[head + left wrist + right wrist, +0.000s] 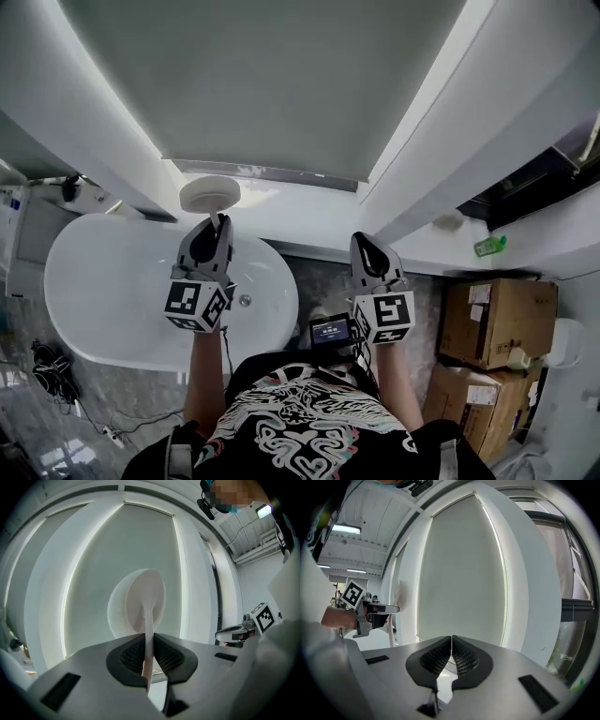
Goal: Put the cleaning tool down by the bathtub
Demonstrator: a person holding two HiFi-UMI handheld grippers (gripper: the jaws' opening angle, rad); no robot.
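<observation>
Left gripper [216, 231]: fingers [131, 654] are clamped narrow on the thin handle of the white cleaning tool [145, 597]. Its round head sticks out ahead of the fingertips. In the head view it shows in the air just past the bathtub [103, 281] rim. Right gripper [366, 246] is alongside, its fingers [436, 657] pressed together with nothing between them.

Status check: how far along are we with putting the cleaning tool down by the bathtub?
Done: the left gripper is clamped on the handle of the white cleaning tool. In hand: the tool is held out over the far end of the bathtub; the right gripper is shut and empty. Left: set the tool down beside the tub and open the jaws.
</observation>
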